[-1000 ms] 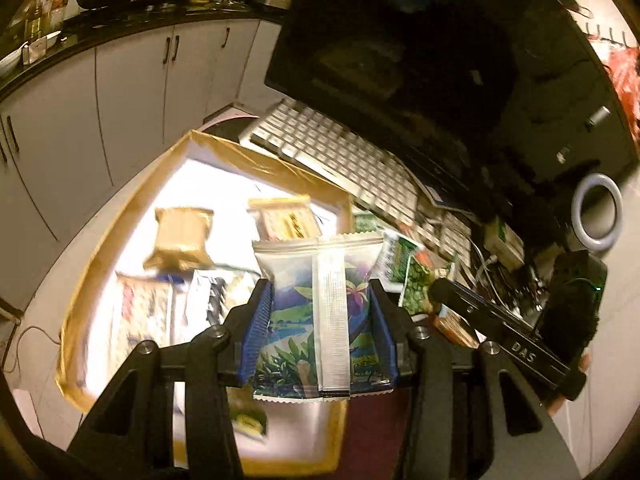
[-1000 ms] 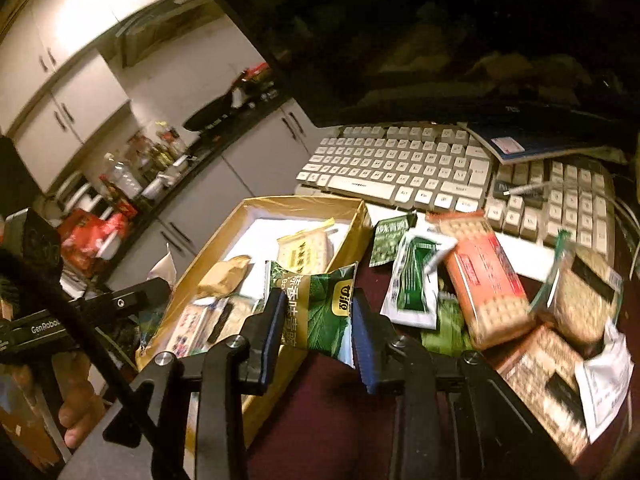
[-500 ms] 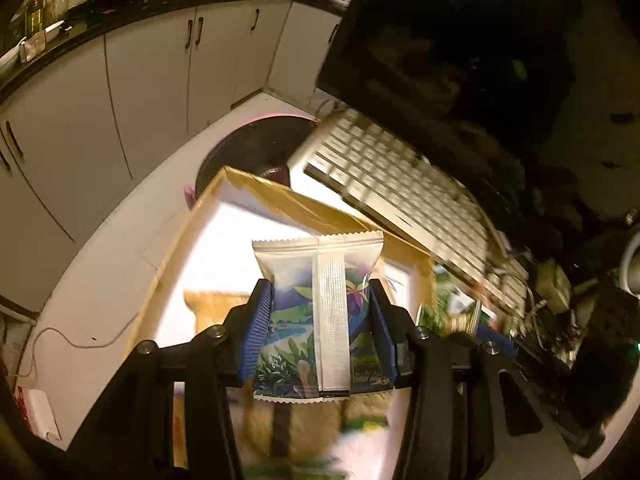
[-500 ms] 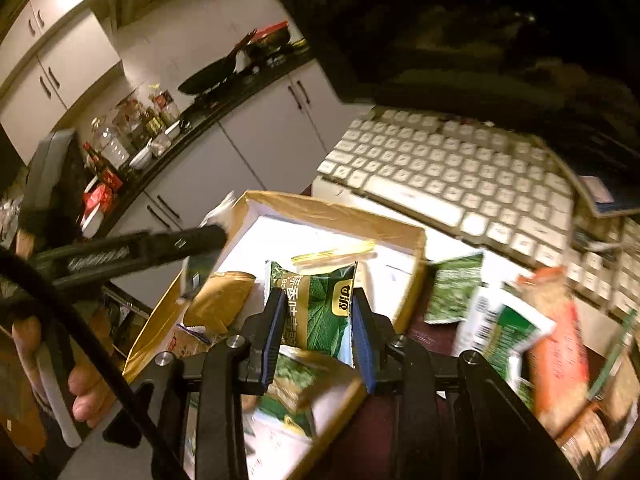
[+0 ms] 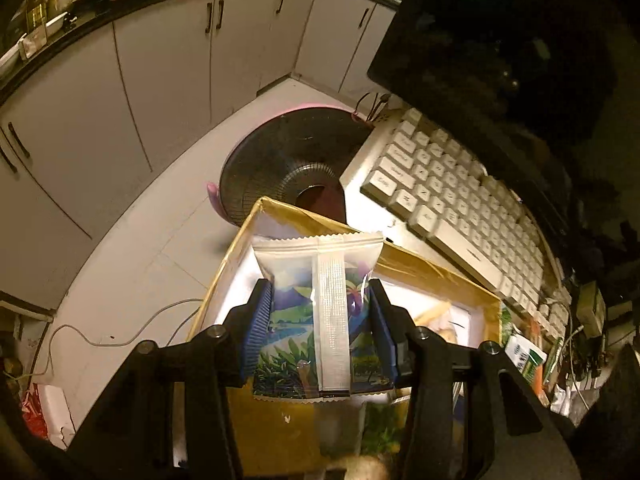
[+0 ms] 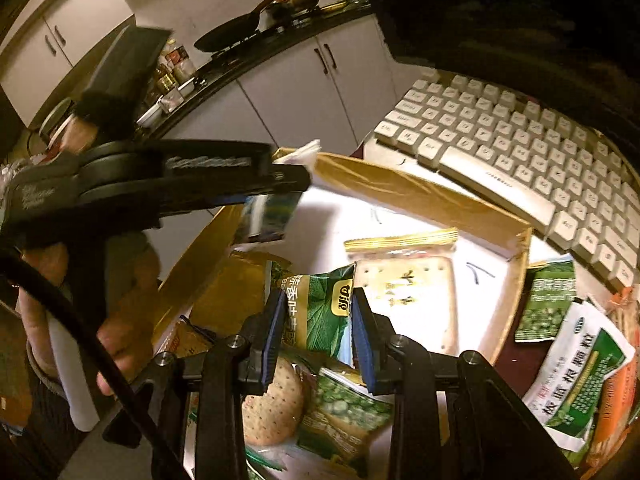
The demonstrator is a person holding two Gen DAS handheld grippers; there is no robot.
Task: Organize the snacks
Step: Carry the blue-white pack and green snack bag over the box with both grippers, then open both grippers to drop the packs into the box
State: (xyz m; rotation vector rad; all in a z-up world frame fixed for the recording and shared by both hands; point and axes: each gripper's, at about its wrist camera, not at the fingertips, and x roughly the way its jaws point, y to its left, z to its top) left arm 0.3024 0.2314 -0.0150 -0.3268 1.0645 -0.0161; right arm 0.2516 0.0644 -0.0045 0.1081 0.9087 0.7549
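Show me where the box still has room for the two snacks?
Bare white floor shows at the far end of the gold box, between its far wall and the cracker packet. The near end is crowded: round cracker and green pea packet overlap there.

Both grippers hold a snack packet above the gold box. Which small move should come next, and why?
Probably lower the left gripper a little and open it. Its landscape-print packet hangs over the far end of the gold box, where the white floor looks bare. The right gripper can wait with its green packet.
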